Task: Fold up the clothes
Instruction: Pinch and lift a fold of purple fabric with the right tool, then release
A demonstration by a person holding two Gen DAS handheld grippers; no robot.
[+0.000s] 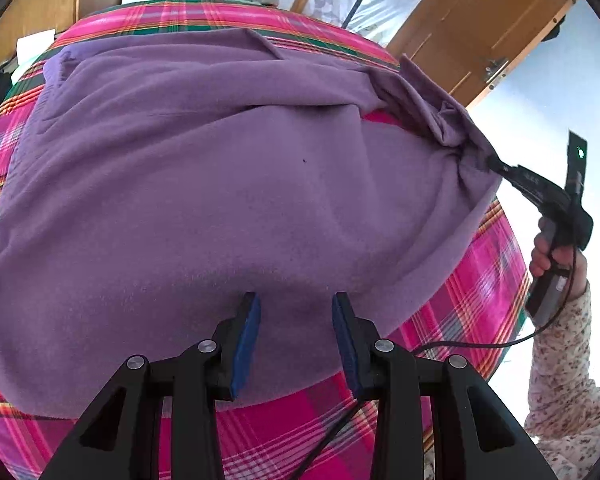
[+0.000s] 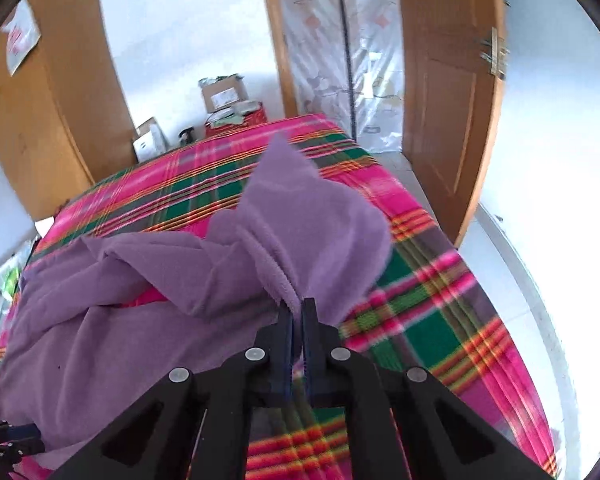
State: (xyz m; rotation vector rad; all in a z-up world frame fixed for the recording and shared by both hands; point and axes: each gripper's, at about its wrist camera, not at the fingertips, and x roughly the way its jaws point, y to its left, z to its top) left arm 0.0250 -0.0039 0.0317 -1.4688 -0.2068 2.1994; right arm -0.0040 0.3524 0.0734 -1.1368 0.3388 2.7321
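Note:
A purple fleece garment [image 1: 204,200] lies spread over a bed with a pink, green and orange plaid cover [image 1: 480,292]. My left gripper [image 1: 296,300] is open, its blue pads [image 1: 248,336] resting over the garment's near edge with nothing between them. My right gripper [image 2: 297,306] is shut on a bunched corner of the purple garment [image 2: 300,220] and lifts it off the plaid cover [image 2: 440,320]. In the left wrist view the right gripper [image 1: 494,164] shows at the right, pinching that corner, held by a hand in a floral sleeve.
Wooden door [image 2: 452,120] and a plastic-covered doorway [image 2: 340,60] stand beyond the bed's far right. Cardboard boxes [image 2: 224,94] sit by the far wall. A wooden wardrobe [image 2: 48,120] stands at the left. A black cable [image 1: 480,344] trails from the right gripper.

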